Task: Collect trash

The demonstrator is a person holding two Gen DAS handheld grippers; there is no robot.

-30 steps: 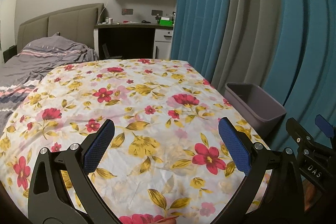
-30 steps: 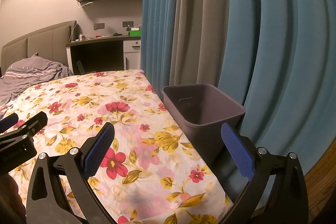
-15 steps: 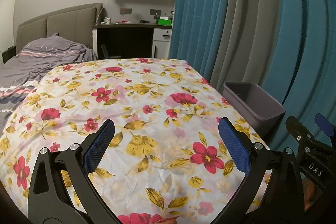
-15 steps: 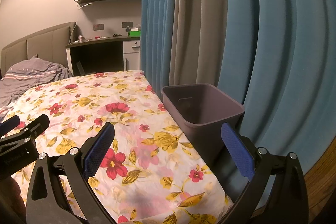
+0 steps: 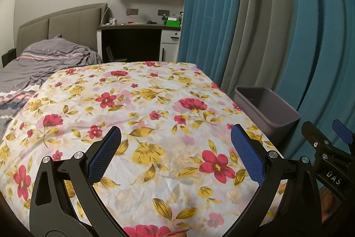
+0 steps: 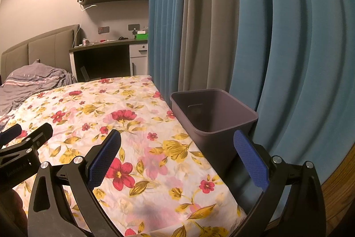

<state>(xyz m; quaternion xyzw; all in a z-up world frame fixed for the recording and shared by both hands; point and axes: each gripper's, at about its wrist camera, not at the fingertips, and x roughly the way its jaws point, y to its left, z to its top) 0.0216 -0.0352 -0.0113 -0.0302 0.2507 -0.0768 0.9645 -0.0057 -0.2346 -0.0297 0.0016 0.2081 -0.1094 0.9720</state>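
Both hand-held grippers, left (image 5: pixel 175 153) and right (image 6: pixel 176 157), spread wide, empty. No trash visible on floral worktop (image 5: pixel 142 103). Plastic bin (image 6: pixel 213 114) light, stiff; rim best hold.

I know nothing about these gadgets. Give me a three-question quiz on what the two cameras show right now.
1. True or false: the left gripper and the right gripper both have their blue fingers spread apart with nothing between them.
2. Where does the grey bin stand?
A. On the flowered cloth
B. Beside the cloth, in front of the curtain
C. On the desk
3. Fill in: no trash shows on the cloth, and what shows of the bin's inside looks ____.

Key: 1 true; 2 B; 3 empty.
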